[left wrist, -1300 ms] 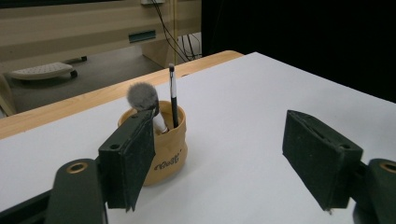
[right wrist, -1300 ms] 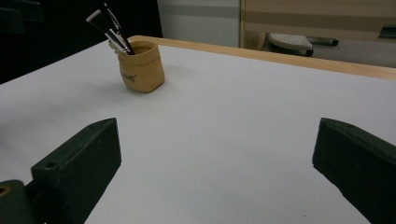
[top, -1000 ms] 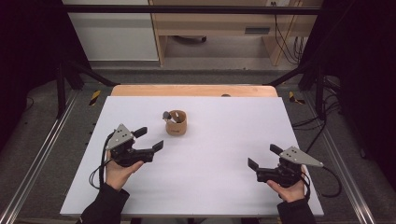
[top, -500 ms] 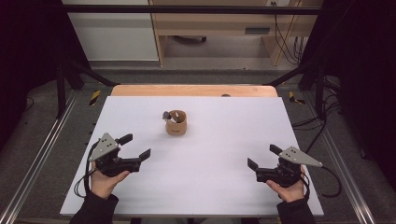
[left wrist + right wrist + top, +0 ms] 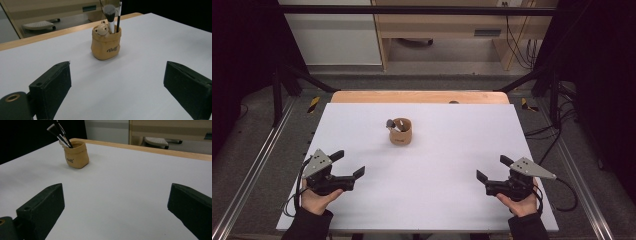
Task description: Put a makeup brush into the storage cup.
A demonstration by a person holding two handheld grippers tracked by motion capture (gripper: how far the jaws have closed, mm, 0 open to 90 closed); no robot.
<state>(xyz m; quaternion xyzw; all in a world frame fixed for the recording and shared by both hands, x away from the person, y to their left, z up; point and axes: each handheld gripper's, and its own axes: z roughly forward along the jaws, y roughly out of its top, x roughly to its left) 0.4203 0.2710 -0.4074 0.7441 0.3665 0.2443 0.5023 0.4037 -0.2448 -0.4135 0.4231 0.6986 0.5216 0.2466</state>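
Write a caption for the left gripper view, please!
Open left gripper faces a tan bear pot holding two brushes on the white table.

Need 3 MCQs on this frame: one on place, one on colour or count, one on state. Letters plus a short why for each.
1. Where does the tan pot stand on the white table?
A. near the middle, toward the far edge
B. at the near right corner
C. between the jaws of the right gripper

2. How many brushes stand in the pot?
A. none
B. two
C. five

3. How do the jaws of the left gripper stand?
A. shut on a brush
B. shut on the pot
C. open, nothing between them

Key: 1 A, the high view shows the pot well beyond both grippers. 2 B, the left gripper view shows a fluffy brush and a thin black-handled brush. 3 C, the left gripper view shows bare table between the jaws.
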